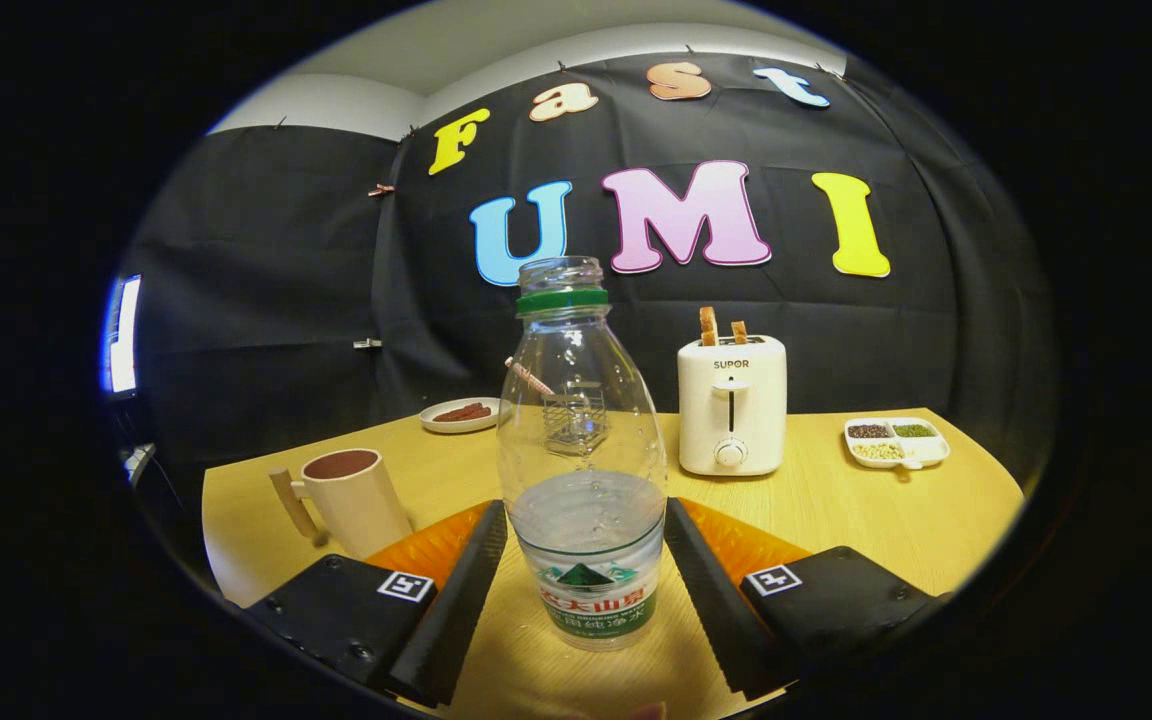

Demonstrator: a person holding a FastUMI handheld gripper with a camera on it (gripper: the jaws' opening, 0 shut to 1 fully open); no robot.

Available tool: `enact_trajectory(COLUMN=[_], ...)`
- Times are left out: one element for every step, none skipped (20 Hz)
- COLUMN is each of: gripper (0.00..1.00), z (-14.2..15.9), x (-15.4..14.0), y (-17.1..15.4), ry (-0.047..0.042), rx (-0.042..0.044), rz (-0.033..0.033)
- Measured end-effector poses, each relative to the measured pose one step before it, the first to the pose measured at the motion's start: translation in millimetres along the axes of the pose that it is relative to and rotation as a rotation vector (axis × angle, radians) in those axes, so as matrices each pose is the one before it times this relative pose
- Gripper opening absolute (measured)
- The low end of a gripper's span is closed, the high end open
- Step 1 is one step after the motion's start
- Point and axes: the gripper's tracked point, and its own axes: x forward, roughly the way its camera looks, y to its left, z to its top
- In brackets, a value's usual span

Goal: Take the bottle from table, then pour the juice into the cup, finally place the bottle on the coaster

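The gripper view rides low on the hand-held gripper point(584, 560), just above the desk point(876, 520), facing level and forward along its two spread fingers toward the far cloth wall. It sits very near the bottle point(581, 450) standing between the fingers, with the toaster point(732, 405) farther off.

A clear plastic bottle point(581, 455), uncapped with a green neck ring and a labelled band low down, stands upright on the worktop between the fingers, holding a little liquid. A cream handled cup point(348, 497) stands beyond the left finger.
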Motion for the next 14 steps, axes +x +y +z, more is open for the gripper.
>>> enact_trajectory(gripper=[0.97, 0.98, 0.98, 0.98, 0.98, 0.98, 0.98, 0.98, 0.98, 0.98, 0.98, 0.98, 0.98, 0.98], z=[-0.22, -6.66, 7.43, 2.54, 1.25, 0.80, 3.88, 4.50, 5.06, 6.40, 6.05, 5.18, -0.54, 6.68], x=[-0.57, -3.41, 1.05, -0.70, -1.32, -3.04, -2.79, -2.94, -3.35, -5.22, -5.07, -6.90, -10.26, -10.50], y=[-0.11, -4.22, 4.40, 0.52, -0.57, 1.10, -0.17, -1.02, -1.38, -1.24, -0.69, -0.68, 2.37, 0.60], ry=[0.00161, -0.00248, -0.00091, -0.00096, -0.00042, -0.00200, -0.00404, -0.00316, -0.00346, -0.00301, 0.00125, 0.00493, 0.00691, 0.00455], rx=[0.00316, 0.00453, 0.00228, -0.00070, -0.00233, -0.00272, -0.00122, -0.00126, -0.00093, 0.00372, 0.00726, 0.00101, 0.00000, 0.00541], rz=[-0.00379, 0.00241, 0.00094, -0.00074, -0.00085, -0.00214, -0.00410, -0.00624, -0.00575, -0.00631, -0.00425, -0.00908, -0.01287, -0.00450])
